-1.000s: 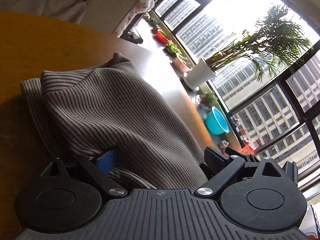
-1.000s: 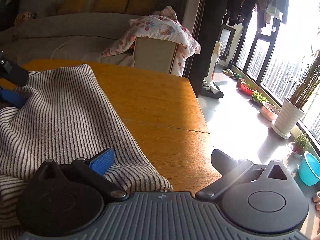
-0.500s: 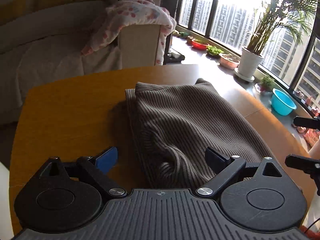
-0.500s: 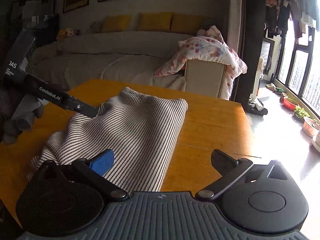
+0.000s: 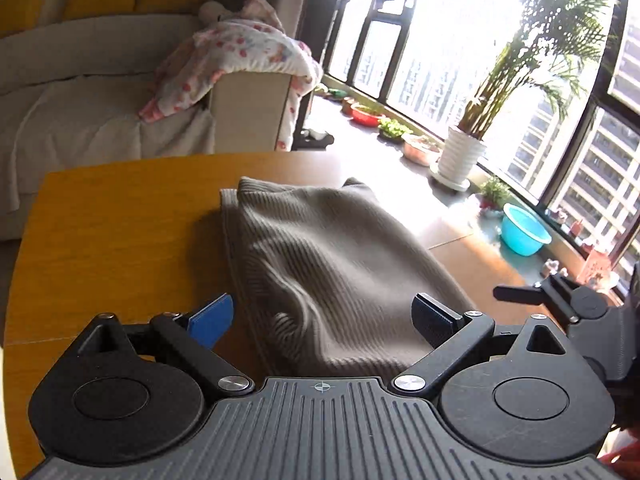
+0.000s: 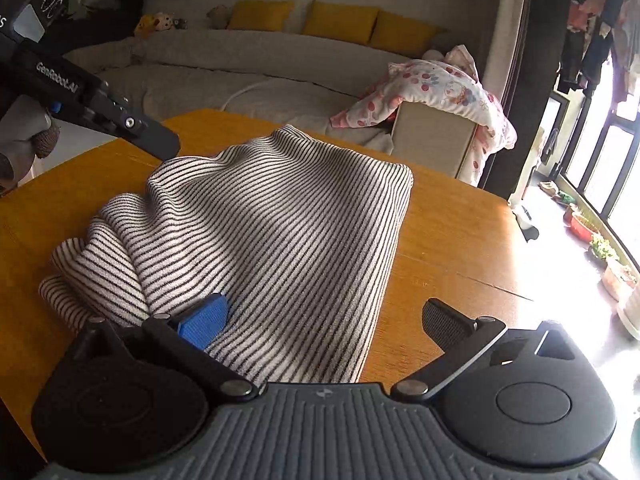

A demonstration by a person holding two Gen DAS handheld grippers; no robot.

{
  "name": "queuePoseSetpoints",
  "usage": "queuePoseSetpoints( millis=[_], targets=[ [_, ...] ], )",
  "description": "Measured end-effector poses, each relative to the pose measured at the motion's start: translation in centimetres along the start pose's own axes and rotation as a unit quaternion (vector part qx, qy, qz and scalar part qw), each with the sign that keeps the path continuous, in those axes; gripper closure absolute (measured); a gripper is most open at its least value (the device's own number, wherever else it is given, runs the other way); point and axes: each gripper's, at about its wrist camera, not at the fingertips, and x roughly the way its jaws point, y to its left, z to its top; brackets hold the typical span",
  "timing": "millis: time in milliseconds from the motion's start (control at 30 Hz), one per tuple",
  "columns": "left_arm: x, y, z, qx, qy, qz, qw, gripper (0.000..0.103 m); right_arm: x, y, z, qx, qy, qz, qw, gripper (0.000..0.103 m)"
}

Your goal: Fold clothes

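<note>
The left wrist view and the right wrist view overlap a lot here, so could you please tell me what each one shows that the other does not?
Only the left wrist view shows the tall potted palm by the window and the blue basin on the floor. Only the right wrist view shows the yellow cushions, framed pictures on the wall and a wrinkled bunch at the sweater's left end. Both show the striped sweater folded on the wooden table, the floral blanket on the sofa arm, and each gripper's open jaws.
</note>
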Motion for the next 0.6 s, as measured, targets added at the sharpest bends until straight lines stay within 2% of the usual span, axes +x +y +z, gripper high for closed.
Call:
queuePoseSetpoints(
  millis=[67, 133, 167, 233, 333, 400, 500, 600],
  targets=[
    [0.2, -0.3, 0.5, -0.057, -0.008, -0.096, 0.9937, 0.004, 0.0, -0.2, -0.2, 0.012, 0.001, 0.003, 1.000, 0.000],
    [0.9, -0.8, 0.2, -0.087, 0.009, -0.146, 0.9854, 0.004, -0.2, -0.5, -0.3, 0.020, 0.001, 0.006, 1.000, 0.000],
    [1.7, -1.2, -0.4, -0.093, 0.027, -0.158, 0.9826, 0.004, -0.3, -0.5, -0.4, 0.019, 0.000, 0.007, 1.000, 0.000],
    [2.8, -1.9, -2.0, -0.096, 0.062, -0.154, 0.9814, 0.004, -0.7, -0.7, -0.6, 0.014, -0.001, 0.008, 1.000, 0.000],
    [2.9, -2.8, -4.6, -0.066, 0.081, -0.123, 0.9869, 0.004, -1.0, -1.4, -1.1, 0.015, 0.002, 0.010, 1.000, 0.000],
    [1.2, -3.6, -5.0, -0.028, 0.059, -0.101, 0.9928, 0.004, -1.0, -2.0, -1.4, 0.030, 0.007, 0.016, 0.999, 0.000],
    [-1.7, -3.9, -5.0, -0.020, 0.032, -0.085, 0.9957, 0.005, -0.8, -2.5, -1.8, 0.057, 0.008, 0.026, 0.998, 0.000],
    [-3.3, -3.5, -5.5, -0.026, 0.026, -0.068, 0.9970, 0.022, -0.5, -3.0, -1.9, 0.073, 0.009, 0.036, 0.997, 0.000]
  ],
)
